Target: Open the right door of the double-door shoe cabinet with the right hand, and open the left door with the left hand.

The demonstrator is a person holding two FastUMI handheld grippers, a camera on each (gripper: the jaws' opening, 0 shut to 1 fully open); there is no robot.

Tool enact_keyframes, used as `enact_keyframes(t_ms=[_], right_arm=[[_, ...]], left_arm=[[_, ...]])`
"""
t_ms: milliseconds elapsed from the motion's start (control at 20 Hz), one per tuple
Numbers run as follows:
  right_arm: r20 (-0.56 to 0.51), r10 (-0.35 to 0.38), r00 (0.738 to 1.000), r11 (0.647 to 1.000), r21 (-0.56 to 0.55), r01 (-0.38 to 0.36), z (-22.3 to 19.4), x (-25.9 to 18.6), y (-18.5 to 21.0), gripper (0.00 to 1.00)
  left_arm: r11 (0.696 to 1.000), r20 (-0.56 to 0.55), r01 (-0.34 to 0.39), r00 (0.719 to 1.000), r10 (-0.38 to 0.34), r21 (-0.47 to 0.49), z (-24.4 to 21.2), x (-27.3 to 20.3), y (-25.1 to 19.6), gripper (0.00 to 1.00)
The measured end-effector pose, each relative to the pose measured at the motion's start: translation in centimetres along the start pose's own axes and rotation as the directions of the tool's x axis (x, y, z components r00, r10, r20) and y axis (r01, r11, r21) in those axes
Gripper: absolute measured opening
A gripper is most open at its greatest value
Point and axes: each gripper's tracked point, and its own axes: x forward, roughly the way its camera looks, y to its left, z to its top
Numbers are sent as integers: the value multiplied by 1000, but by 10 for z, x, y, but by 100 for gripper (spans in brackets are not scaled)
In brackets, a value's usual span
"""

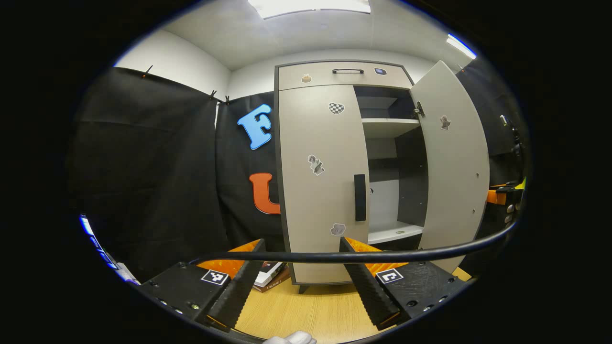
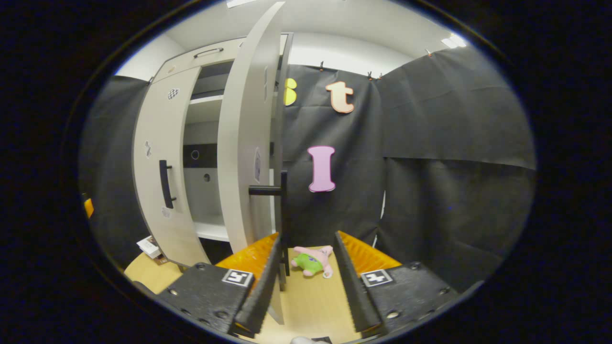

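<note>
So in the left gripper view, going left to right: some books (image 1: 268, 276) lie on the wooden floor (image 1: 306, 310) by the cabinet's left foot, then the shoe cabinet (image 1: 334, 76) stands dead ahead. Its left door (image 1: 320, 191) is closed, with the black left handle (image 1: 360, 197) on its inner edge, and the right door (image 1: 454, 162) is swung out wide, so the shelves (image 1: 389, 126) show. The left gripper (image 1: 301, 277) is spread open with nothing between its fingers, short of the left door (a black cable (image 1: 382, 255) droops across in front).

In the right gripper view the right door sits edge-on, and its right handle (image 2: 282, 224) pokes out just above the left finger. The right gripper (image 2: 306, 272) is spread too; whether it touches the handle, I honestly can't tell. A pink and green plush toy (image 2: 313, 260) lies on the floor between the fingers.
</note>
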Motion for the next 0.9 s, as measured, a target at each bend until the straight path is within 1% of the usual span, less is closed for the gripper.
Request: enact_keyframes(t_ms=[100,250,400,550,600,750,900], right_arm=[[17,-20,1000,999,-37,21,4,-20,-5,100],[57,-45,997,996,-72,49,17,-57,-9,100],[61,-48,997,998,-27,49,24,-92,2,100],[59,-1,998,1000,4,0,21,-120,33,100],[60,2,998,1000,7,-2,20,-125,40,100],[47,50,998,999,7,-51,12,-146,75,100],[33,84,996,996,16,-85,6,-158,99,100]], left_arm=[[1000,-1,4,1000,-4,2,0,1,0,95],[1000,-2,10,1000,-10,5,-2,3,0,96],[1000,-4,20,1000,-20,8,-3,7,-1,95],[999,2,29,1000,-29,-19,-5,18,-6,96],[999,1,38,999,-38,-31,-4,27,-10,96],[998,32,50,998,-49,-38,6,63,-24,96],[997,49,62,997,-60,-54,11,98,-41,96]])
